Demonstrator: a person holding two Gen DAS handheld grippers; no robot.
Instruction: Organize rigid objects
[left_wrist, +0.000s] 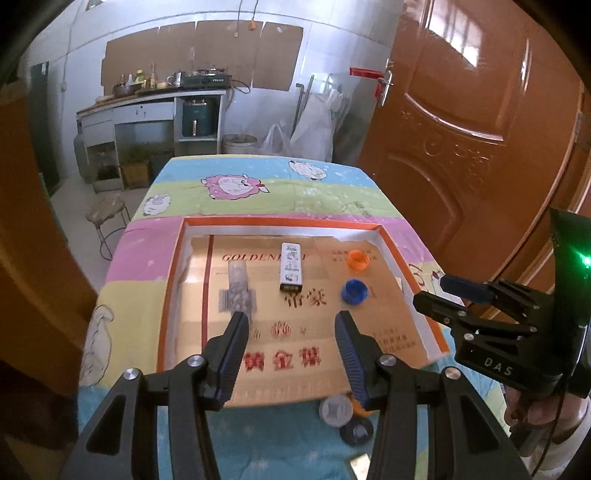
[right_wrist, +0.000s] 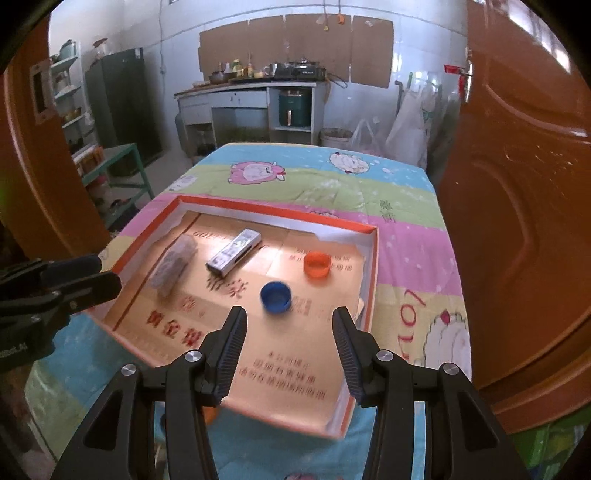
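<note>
1 shallow orange-rimmed box (left_wrist: 388, 236) lies on the desk (left_wrist: 258, 192). inside it are 2 bottle caps, 1 orange cap (left_wrist: 357, 259) and 1 blue cap (left_wrist: 354, 291). also inside are 1 long white carton (left_wrist: 291, 266) and 1 grey wrapped packet (left_wrist: 238, 291). that makes 4 things in the box. on the cloth in front of the box sit 3 more round pieces close together: 1 silver disc (left_wrist: 335, 410), 1 dark ring (left_wrist: 357, 431), and 1 orange piece (left_wrist: 360, 408) mostly hidden. 2 tongs show, the left tongs (left_wrist: 291, 325) and the right tongs (right_wrist: 290, 321), each with 2 fingers. 1 stool (left_wrist: 107, 212) stands beside the desk.
</note>
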